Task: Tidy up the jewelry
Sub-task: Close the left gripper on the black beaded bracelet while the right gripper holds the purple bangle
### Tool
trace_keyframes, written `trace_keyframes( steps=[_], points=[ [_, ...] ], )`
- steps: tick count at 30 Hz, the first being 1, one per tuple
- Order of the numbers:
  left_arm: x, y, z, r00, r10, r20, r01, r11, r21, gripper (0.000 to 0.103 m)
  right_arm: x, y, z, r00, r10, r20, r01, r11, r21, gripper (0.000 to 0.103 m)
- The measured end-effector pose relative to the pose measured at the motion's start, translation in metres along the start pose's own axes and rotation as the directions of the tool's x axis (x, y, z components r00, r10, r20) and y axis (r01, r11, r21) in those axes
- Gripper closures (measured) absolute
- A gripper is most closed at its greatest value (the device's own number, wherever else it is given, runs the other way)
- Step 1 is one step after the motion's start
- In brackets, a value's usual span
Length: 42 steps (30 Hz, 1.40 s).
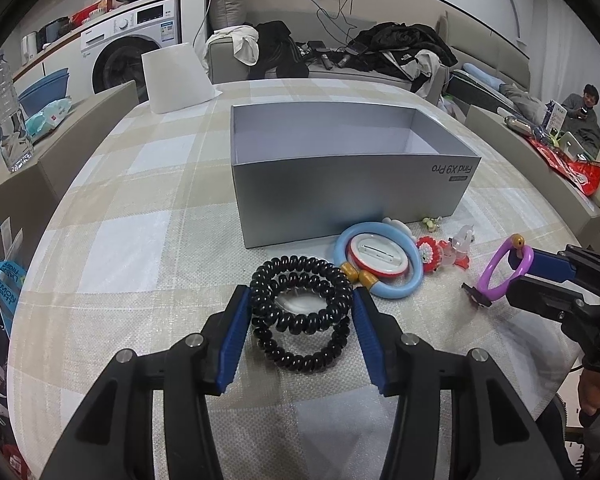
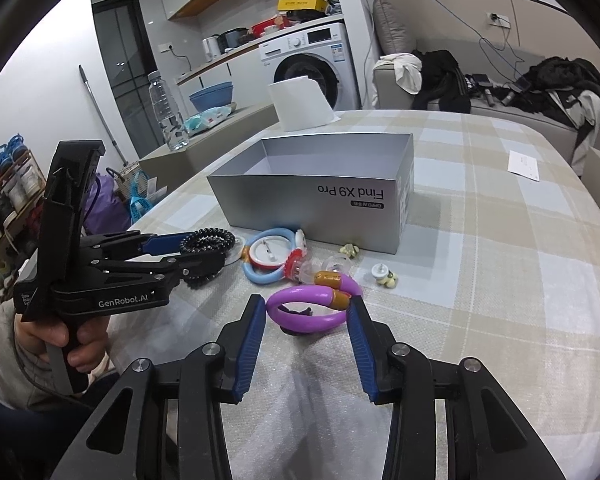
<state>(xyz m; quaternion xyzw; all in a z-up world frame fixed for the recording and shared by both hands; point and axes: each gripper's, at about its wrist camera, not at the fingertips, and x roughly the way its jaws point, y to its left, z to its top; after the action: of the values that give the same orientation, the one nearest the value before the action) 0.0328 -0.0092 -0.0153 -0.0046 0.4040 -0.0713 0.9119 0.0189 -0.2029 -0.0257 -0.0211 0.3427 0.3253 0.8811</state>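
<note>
Black coiled hair ties (image 1: pixel 300 312) are sitting between the spread fingers of the left gripper (image 1: pixel 300 300).

The left gripper's blue pads (image 1: pixel 236 336) are flanking the coils on both sides, jaws parted and not visibly pressing. The right gripper (image 2: pixel 306 312) is likewise standing wide (pads on either side, apart from the ring) around a purple bracelet (image 2: pixel 306 312) lying on the checked tablecloth (image 2: pixel 500 280). Just ahead of both tools a light-blue ring (image 1: pixel 380 264) is lying against the open grey phone box (image 1: pixel 340 184), with small clips scattered beside it.
</note>
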Motion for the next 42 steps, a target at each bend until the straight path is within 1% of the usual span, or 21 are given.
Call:
trace_keyframes(
  steps=[5, 8, 10, 12, 17, 21, 25, 28, 32, 35, 36, 37, 42],
  points=[
    [0.000, 0.000, -0.001, 1.000, 0.001, -0.001, -0.001, 1.000, 0.002, 0.057, 0.002, 0.000, 0.000, 1.000, -0.001, -0.005, 0.001, 1.000, 0.001, 0.063],
    [0.000, -0.001, -0.001, 1.000, 0.009, -0.001, -0.009, 1.000, 0.006, 0.054, 0.002, 0.000, 0.001, 1.000, -0.001, -0.005, 0.001, 1.000, 0.001, 0.063],
    [-0.002, 0.000, -0.001, 1.000, -0.001, 0.007, 0.001, 1.000, 0.003, 0.054, 0.002, -0.001, 0.001, 1.000, 0.000, -0.006, 0.000, 1.000, 0.002, 0.063],
    [-0.006, 0.001, 0.000, 0.999, -0.019, 0.028, 0.019, 1.000, 0.002, 0.054, 0.002, 0.000, 0.000, 1.000, 0.000, -0.006, 0.000, 1.000, 0.001, 0.063],
    [-0.012, -0.003, 0.000, 0.997, -0.025, 0.070, 0.023, 0.999, 0.025, 0.054, 0.002, 0.000, 0.000, 1.000, 0.000, -0.005, 0.000, 1.000, 0.001, 0.063],
    [-0.009, -0.003, 0.000, 0.998, -0.021, 0.066, 0.019, 0.999, 0.033, 0.054, 0.002, 0.000, 0.001, 1.000, 0.000, -0.005, 0.000, 1.000, 0.001, 0.063],
    [-0.006, -0.002, 0.000, 0.998, 0.002, 0.055, -0.003, 1.000, 0.020, 0.054, 0.002, 0.000, 0.001, 1.000, 0.000, -0.006, 0.000, 1.000, 0.001, 0.063],
    [-0.002, -0.001, -0.001, 0.999, -0.008, 0.045, 0.008, 1.000, 0.019, 0.054, 0.002, 0.000, 0.000, 1.000, 0.000, -0.006, 0.000, 1.000, 0.001, 0.063],
    [-0.006, -0.002, 0.000, 0.998, -0.007, 0.063, 0.005, 1.000, 0.027, 0.055, 0.002, 0.000, 0.000, 1.000, 0.000, -0.006, 0.000, 1.000, 0.001, 0.063],
    [-0.008, -0.001, 0.000, 0.997, -0.010, 0.076, 0.008, 1.000, 0.023, 0.075, 0.001, 0.000, 0.000, 1.000, 0.000, -0.006, 0.000, 1.000, 0.001, 0.063],
    [-0.008, -0.001, 0.000, 0.997, -0.006, 0.075, 0.005, 1.000, 0.023, 0.090, 0.001, 0.000, 0.000, 1.000, 0.000, -0.006, 0.000, 1.000, 0.001, 0.063],
    [-0.007, 0.000, 0.000, 0.997, -0.005, 0.072, 0.003, 1.000, 0.020, 0.096, 0.001, 0.000, 0.000, 1.000, 0.000, -0.006, 0.000, 1.000, 0.001, 0.063],
    [-0.010, 0.001, 0.000, 0.996, -0.011, 0.088, 0.010, 1.000, 0.011, 0.098, 0.001, 0.000, 0.000, 1.000, 0.000, -0.004, 0.000, 1.000, 0.000, 0.063]
  ],
)
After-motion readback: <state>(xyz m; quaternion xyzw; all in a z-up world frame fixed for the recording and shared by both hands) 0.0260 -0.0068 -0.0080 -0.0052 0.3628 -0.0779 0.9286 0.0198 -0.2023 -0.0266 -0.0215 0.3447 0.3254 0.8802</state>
